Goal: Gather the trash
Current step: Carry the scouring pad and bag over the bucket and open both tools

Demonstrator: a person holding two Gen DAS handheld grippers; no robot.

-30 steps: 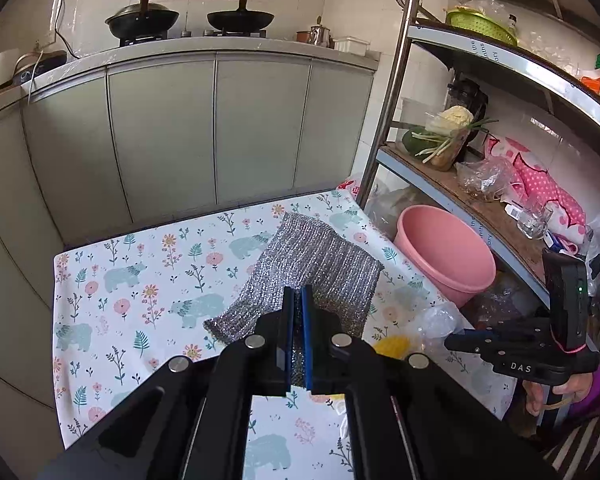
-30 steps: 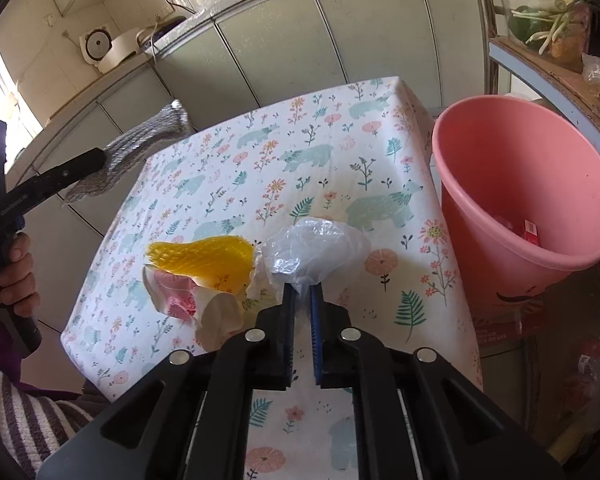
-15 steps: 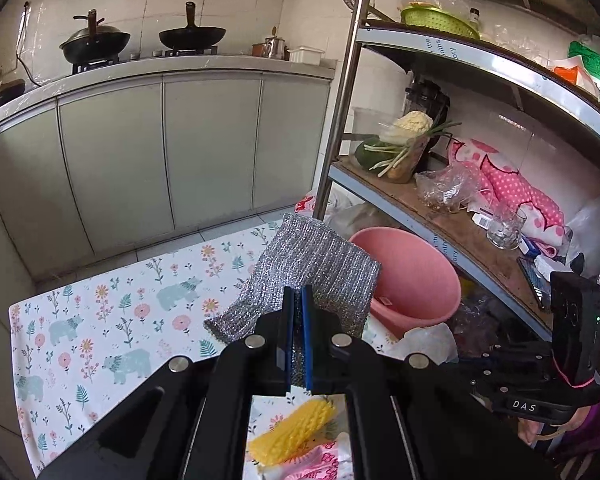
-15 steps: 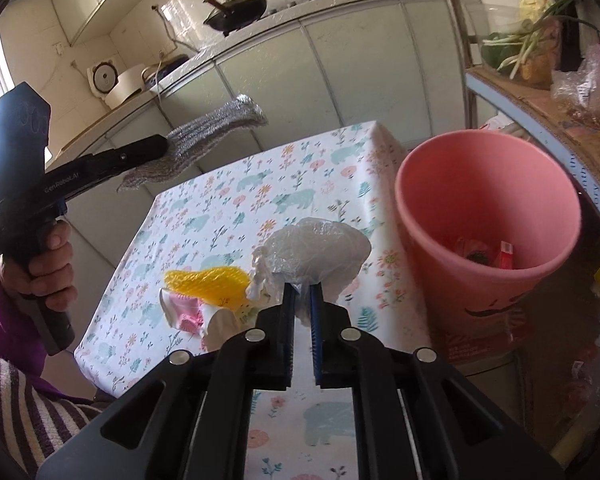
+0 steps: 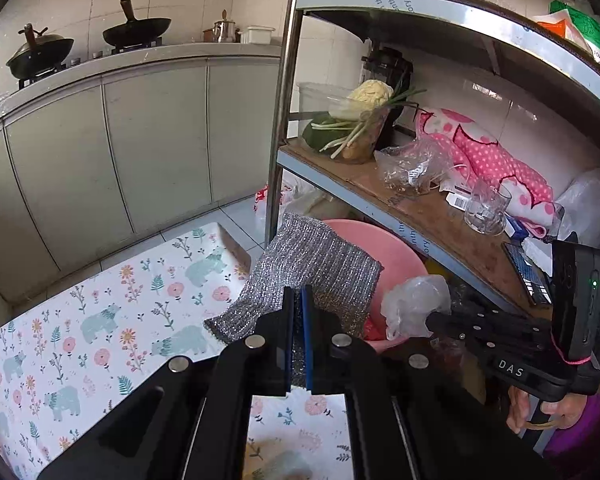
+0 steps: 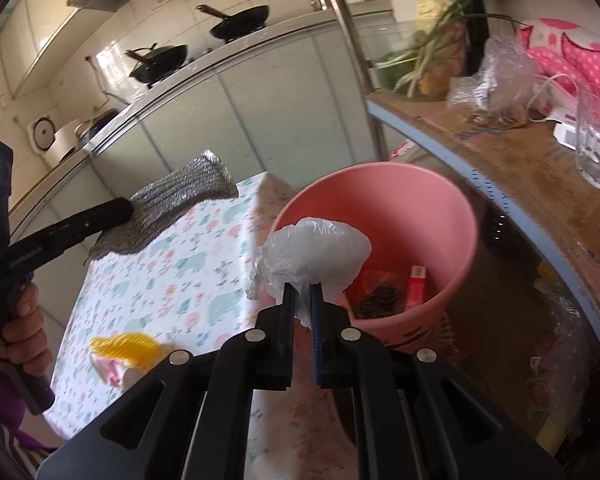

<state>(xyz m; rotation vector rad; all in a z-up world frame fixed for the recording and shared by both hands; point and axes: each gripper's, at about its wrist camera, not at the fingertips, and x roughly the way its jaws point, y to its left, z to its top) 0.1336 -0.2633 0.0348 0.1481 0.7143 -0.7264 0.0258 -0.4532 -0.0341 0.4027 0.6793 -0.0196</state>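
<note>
My left gripper (image 5: 297,300) is shut on a silver mesh scouring cloth (image 5: 308,276), held in the air over the table's far corner and partly in front of the pink bucket (image 5: 404,256). My right gripper (image 6: 303,292) is shut on a crumpled clear plastic bag (image 6: 312,252), which hangs at the near rim of the pink bucket (image 6: 440,208). Inside the bucket lie a red packet and dark scraps. In the right wrist view the left gripper (image 6: 128,210) holds the cloth (image 6: 172,208) above the table. In the left wrist view the bag (image 5: 416,304) sticks out of the right gripper.
The floral tablecloth table (image 6: 172,276) still holds a yellow ribbed piece (image 6: 128,348) and a pink-white wrapper (image 6: 108,372). A metal shelf rack (image 5: 280,120) with vegetables, bags and a glass (image 5: 486,208) stands right above the bucket. Kitchen cabinets (image 5: 140,140) are behind.
Both grippers have swung to the right, away from the table's middle and over to the pink bucket. The cloth and the bag went with them. The bag now sits at the bucket's rim.
</note>
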